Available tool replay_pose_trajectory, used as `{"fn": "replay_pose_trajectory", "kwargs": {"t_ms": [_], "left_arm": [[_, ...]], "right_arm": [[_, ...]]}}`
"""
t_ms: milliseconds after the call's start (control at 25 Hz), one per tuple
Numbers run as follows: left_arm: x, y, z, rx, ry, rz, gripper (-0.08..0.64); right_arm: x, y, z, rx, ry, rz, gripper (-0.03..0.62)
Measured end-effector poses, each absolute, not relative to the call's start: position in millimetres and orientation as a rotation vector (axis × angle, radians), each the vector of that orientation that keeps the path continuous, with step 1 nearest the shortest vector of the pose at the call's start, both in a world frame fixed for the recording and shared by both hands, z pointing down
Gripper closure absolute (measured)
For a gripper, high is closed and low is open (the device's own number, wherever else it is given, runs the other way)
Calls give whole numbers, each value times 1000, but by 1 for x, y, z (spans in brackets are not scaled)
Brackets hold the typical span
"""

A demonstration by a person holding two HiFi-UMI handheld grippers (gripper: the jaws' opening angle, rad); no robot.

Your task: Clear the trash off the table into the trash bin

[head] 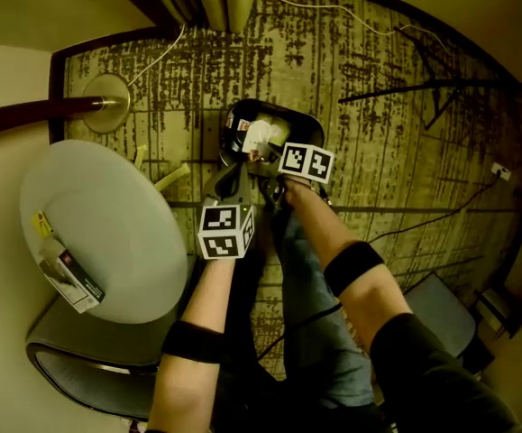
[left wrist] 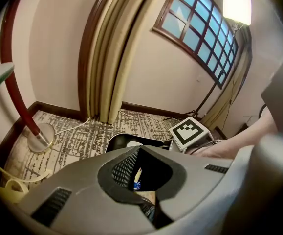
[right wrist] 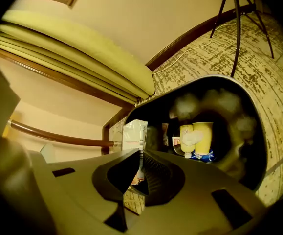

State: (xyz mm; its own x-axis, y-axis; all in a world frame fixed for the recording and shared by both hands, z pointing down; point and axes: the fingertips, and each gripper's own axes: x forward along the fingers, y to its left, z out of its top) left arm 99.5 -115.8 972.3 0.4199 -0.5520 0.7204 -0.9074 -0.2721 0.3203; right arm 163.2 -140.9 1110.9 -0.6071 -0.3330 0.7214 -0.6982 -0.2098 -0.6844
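This looks like a furnished hotel room or sitting room. A patterned carpet [head: 396, 106] covers the floor, and long pleated curtains [left wrist: 109, 48] hang beside a paned window [left wrist: 200, 28]. At left are a curved lamp stand [head: 105, 102] and a round white surface [head: 107, 233], with a padded chair [head: 71, 368] nearer.

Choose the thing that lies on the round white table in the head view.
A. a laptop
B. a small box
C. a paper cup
B: a small white and black box lies near the left edge of the round table. The paper cup is down in the trash bin on the floor, and no laptop is in view.
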Motion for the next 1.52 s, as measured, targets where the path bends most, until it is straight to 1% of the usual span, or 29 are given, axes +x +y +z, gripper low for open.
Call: {"fn": "replay_pose_trajectory", "kwargs": {"t_ms": [320, 440, 520, 880, 1000, 1120, 1200, 1320, 1520], "left_arm": [[93, -127, 1001, 1918, -1245, 602, 560], [92, -130, 1003, 1910, -1257, 597, 560], [93, -129, 1000, 1906, -1251, 592, 560], [91, -123, 975, 1904, -1246, 588, 560], [102, -122, 945, 1920, -1217, 583, 560], [106, -118, 908, 1938, -1213, 576, 560], [105, -114, 878, 1948, -1219, 575, 560], [109, -111, 821, 1978, -1224, 565, 560], [95, -107, 723, 2024, -1285, 520, 560]], "right_arm": [[141, -152, 1151, 1153, -1761, 1829, 538], [137, -159, 1154, 1135, -1769, 1829, 517], [135, -159, 1153, 1123, -1775, 1833, 471], [158, -159, 1121, 1171, -1759, 1797, 469], [171, -160, 1092, 1218, -1757, 1798, 469], [173, -162, 1046, 1246, -1803, 1813, 479], [173, -160, 1007, 1243, -1843, 1817, 537], [174, -157, 942, 1238, -1908, 1811, 592], [164, -153, 827, 1186, -2040, 1752, 592]]}}
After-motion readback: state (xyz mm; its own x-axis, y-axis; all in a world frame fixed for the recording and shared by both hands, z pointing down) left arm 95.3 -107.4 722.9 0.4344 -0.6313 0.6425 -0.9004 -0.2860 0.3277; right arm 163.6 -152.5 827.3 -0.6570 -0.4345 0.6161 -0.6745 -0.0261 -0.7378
